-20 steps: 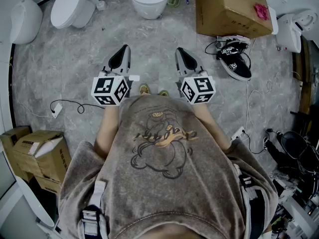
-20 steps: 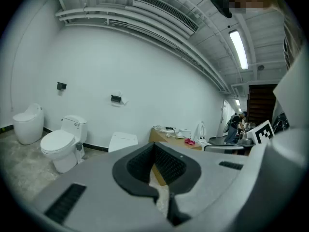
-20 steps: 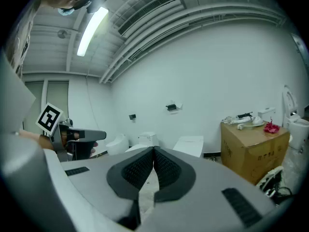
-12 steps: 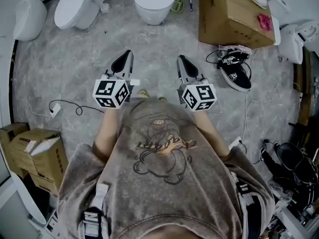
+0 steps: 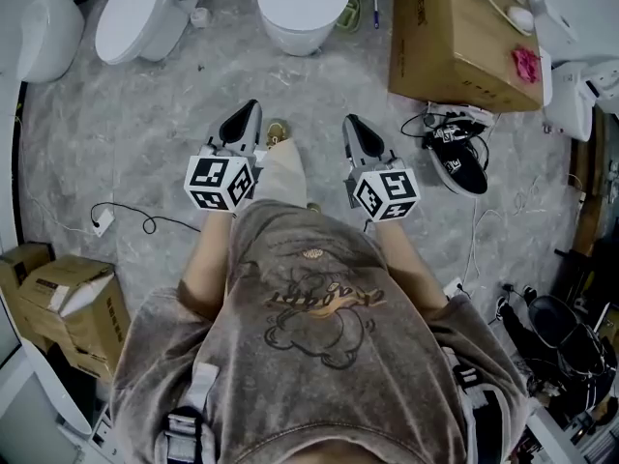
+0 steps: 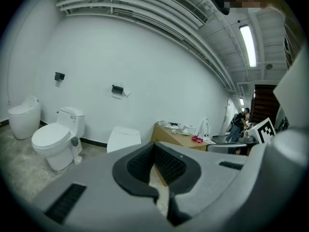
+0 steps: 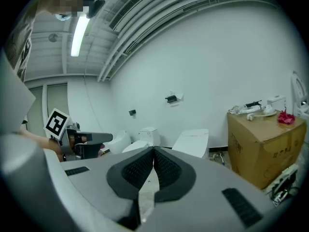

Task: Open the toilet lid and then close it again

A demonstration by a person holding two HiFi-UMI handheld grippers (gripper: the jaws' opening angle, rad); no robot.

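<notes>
A white toilet (image 5: 302, 3) with its lid down stands at the top middle of the head view, ahead of both grippers and well out of reach. It also shows in the left gripper view (image 6: 124, 139) and the right gripper view (image 7: 193, 141). My left gripper (image 5: 245, 114) and right gripper (image 5: 354, 127) are held side by side in front of the person's chest, pointing at the toilet. Both are shut with nothing between the jaws, as the left gripper's (image 6: 154, 147) and right gripper's (image 7: 153, 152) own views confirm.
Two more white toilets (image 5: 131, 17) (image 5: 48, 32) stand at the upper left. A large cardboard box (image 5: 464, 37) sits right of the middle toilet, with black shoes (image 5: 462, 158) and cables in front of it. Cardboard boxes (image 5: 73, 303) lie lower left. The person's leg (image 5: 280, 172) steps between the grippers.
The person has walked forward: the toilets and box have slid down the head view, and a leg has swung out between the grippers. Both grippers stay shut.
</notes>
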